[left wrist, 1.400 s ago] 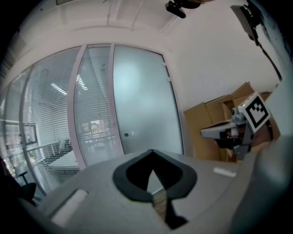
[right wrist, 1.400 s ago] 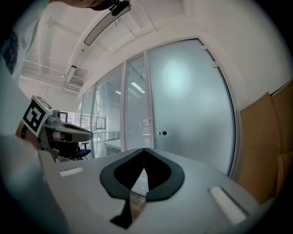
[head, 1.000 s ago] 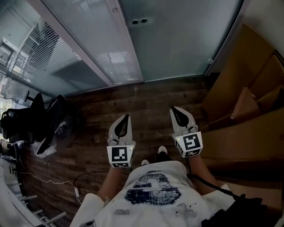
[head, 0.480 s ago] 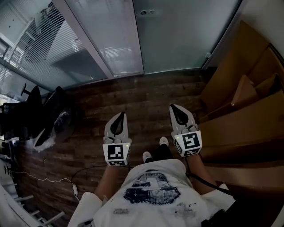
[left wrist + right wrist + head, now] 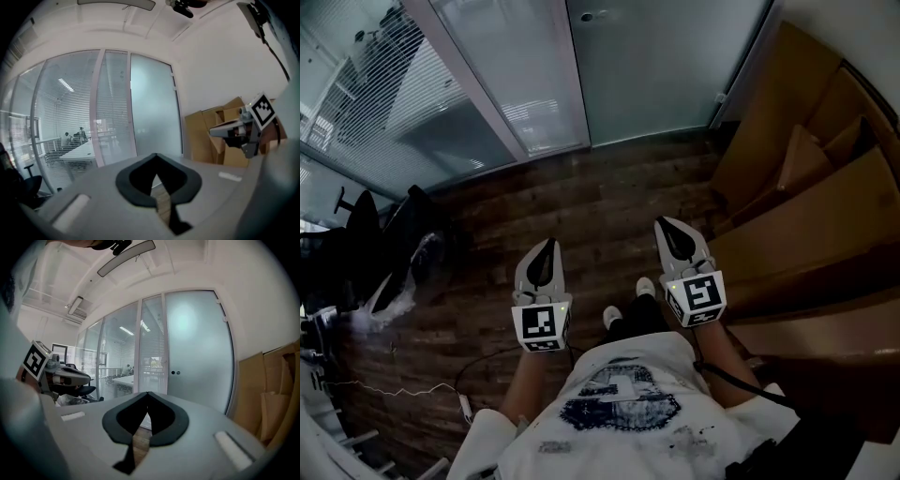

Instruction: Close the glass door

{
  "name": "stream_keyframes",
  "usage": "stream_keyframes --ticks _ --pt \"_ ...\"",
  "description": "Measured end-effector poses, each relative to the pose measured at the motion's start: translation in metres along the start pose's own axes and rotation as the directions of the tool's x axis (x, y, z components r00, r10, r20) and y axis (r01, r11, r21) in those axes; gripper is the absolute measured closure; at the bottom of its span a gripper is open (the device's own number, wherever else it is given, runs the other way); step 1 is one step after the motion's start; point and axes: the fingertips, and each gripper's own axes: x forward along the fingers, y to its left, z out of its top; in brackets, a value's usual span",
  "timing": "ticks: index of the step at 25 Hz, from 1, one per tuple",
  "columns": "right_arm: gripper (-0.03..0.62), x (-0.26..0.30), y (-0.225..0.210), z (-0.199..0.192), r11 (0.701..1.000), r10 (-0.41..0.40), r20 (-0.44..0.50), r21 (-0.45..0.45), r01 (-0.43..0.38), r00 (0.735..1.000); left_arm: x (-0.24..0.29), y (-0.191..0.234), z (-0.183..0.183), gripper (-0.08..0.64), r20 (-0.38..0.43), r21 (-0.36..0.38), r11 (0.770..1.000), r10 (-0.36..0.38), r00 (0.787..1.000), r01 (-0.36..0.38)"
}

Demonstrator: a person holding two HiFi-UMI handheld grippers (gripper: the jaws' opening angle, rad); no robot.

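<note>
The tall frosted glass door (image 5: 666,66) stands upright, its long axis vertical and its broad face turned toward the person. It sits at the far edge of the dark wood plank floor (image 5: 581,197), between a clear glass wall backed by white slatted blinds (image 5: 384,103) on the left and a white wall on the right. Two small dark round fittings sit near its left edge, and in the right gripper view small hinge pieces show on its right edge; it looks level with the panels beside it, though whether it is fully home in its frame cannot be told. Brown cardboard boxes and flattened sheets (image 5: 806,159) lean by the right wall just beside the door — what they hold, if anything, is hidden. The left gripper (image 5: 549,243) and the right gripper (image 5: 663,223) are held side by side over the floor in front of the person's white printed T-shirt (image 5: 623,394), both pointing toward the door and well apart from it. Each gripper's own view shows its dark-padded jaws brought together at the tips with nothing between them — only floor shows through the gap. A black office chair (image 5: 366,234) stands at the left.
</note>
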Motion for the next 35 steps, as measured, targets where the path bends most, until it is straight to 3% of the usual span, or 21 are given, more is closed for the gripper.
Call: stream_keyframes --ticks 7,14,35 --pt "0.584 -0.021 0.008 -0.003 0.999 -0.024 0.024 0.024 0.023 0.999 -0.018 -0.011 -0.008 0.558 -0.008 -0.035 0.999 -0.015 1.000 0.015" --pt "0.586 -0.040 -0.004 0.013 0.996 -0.073 0.081 -0.050 0.077 0.994 -0.018 -0.024 -0.001 0.558 -0.002 -0.032 0.999 -0.010 1.000 0.010" --pt "0.586 -0.024 -0.040 0.035 0.998 0.027 0.143 -0.056 -0.020 0.989 0.019 -0.057 0.038 0.558 0.048 0.022 0.999 0.023 0.999 -0.024"
